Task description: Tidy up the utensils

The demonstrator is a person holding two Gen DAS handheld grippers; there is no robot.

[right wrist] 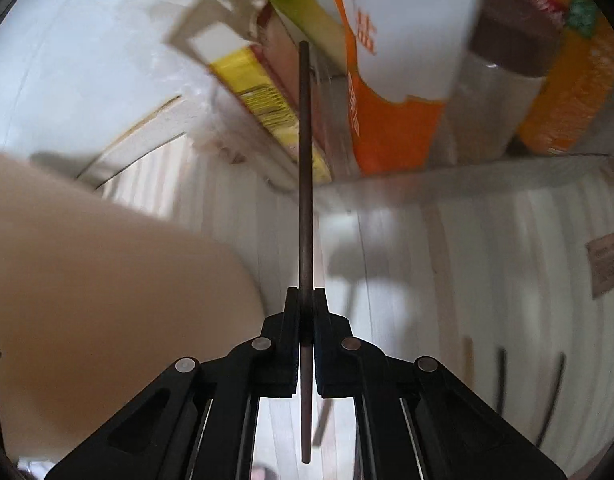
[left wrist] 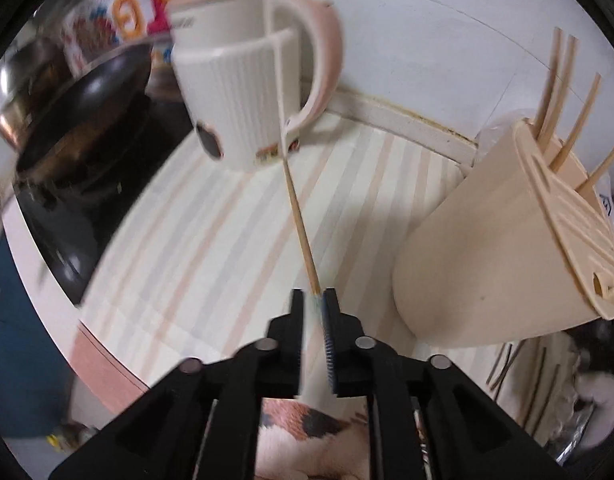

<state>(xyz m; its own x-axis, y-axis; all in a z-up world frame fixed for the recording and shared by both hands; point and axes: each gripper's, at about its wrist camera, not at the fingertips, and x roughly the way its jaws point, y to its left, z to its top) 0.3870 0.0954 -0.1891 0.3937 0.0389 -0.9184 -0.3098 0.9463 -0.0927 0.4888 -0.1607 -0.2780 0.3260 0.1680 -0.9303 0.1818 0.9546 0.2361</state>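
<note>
Striped tablecloth (left wrist: pixel 211 248) covers the counter under both grippers. Left gripper (left wrist: pixel 315 300) pinches a pale wooden chopstick (left wrist: pixel 297 216) by its end, tip toward a white ribbed holder (left wrist: pixel 243 92); a beige holder (left wrist: pixel 495 264) with more chopsticks (left wrist: pixel 563 92) stands right. Right gripper (right wrist: pixel 306 300) clamps a dark chopstick (right wrist: pixel 305 152), pointing at boxes (right wrist: pixel 387 112) beyond.

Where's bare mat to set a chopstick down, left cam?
Bare striped mat between the black pan, the white mug and the beige holder. Crowded right of the holder: loose chopsticks lie there.
</note>
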